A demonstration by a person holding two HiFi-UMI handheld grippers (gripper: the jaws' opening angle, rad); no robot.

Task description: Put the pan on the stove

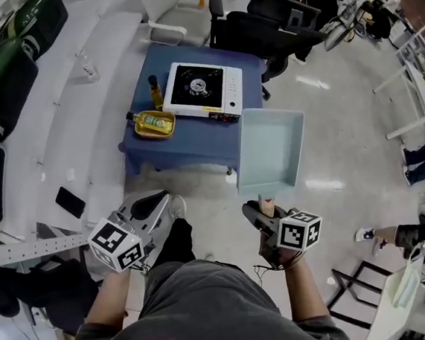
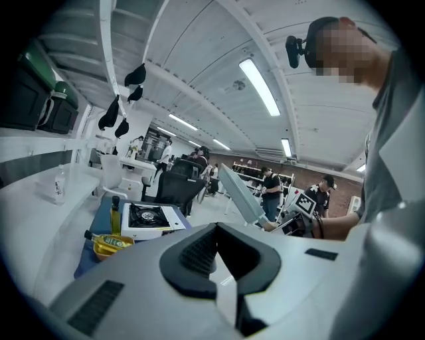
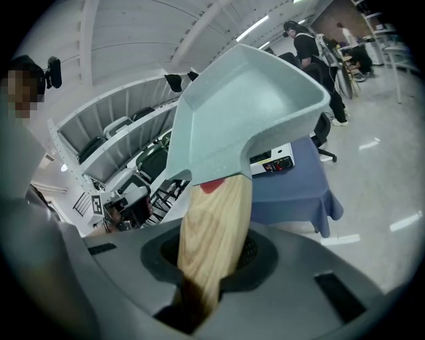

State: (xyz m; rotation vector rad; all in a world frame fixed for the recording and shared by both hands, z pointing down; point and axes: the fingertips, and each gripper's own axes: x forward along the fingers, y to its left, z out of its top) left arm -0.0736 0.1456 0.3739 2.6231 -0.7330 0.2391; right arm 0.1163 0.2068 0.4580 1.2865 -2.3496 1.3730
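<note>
My right gripper (image 1: 259, 215) is shut on the wooden handle (image 3: 212, 229) of a pale grey-green square pan (image 1: 270, 149), which I hold in the air in front of me, right of the table's near corner. In the right gripper view the pan (image 3: 246, 109) rises up from the jaws. A white portable gas stove (image 1: 203, 90) with a black top stands on the low table with a blue cloth (image 1: 188, 147), with no pot on its burner. My left gripper (image 1: 153, 205) hangs over the floor near the table's front left, its jaws together and holding nothing.
On the table's left side a yellow bowl (image 1: 154, 124) holds a lying oil bottle, and a small bottle (image 1: 155, 91) stands behind it. White shelving (image 1: 59, 128) runs along the left. Office chairs (image 1: 273, 18) and people stand beyond the table.
</note>
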